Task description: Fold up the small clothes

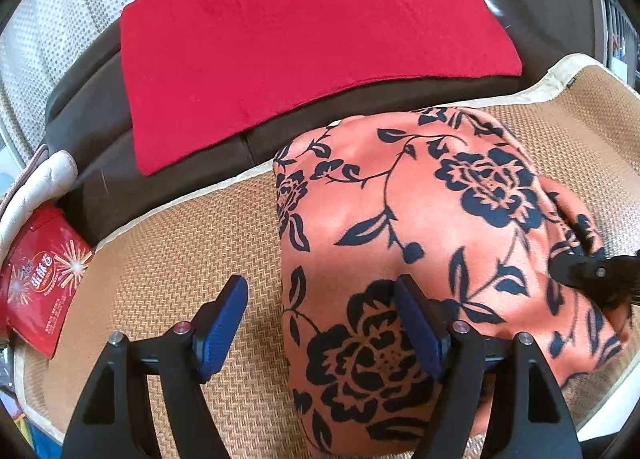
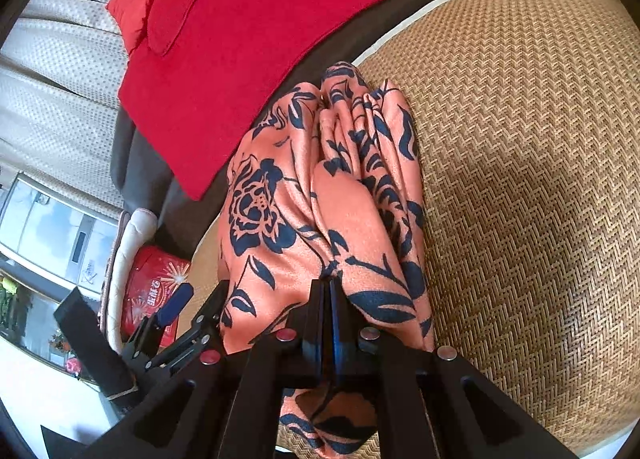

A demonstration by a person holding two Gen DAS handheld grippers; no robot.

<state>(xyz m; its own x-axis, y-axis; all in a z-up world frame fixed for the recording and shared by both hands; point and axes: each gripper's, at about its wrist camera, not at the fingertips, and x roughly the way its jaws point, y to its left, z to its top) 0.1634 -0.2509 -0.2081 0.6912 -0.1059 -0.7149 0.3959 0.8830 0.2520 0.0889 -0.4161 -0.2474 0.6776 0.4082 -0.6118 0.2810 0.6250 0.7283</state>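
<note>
An orange garment (image 1: 420, 219) printed with dark navy roses and leafy vines lies bunched on the woven mat (image 1: 172, 259); its far end is gathered into folds; a flat red garment (image 1: 312, 43) lies beyond it.

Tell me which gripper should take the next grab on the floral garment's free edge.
Left. The left gripper stands open, one finger over the floral garment, the other over the woven mat, probably ready to close on that edge. The right gripper is already shut on bunched fabric, so it is occupied.
</note>
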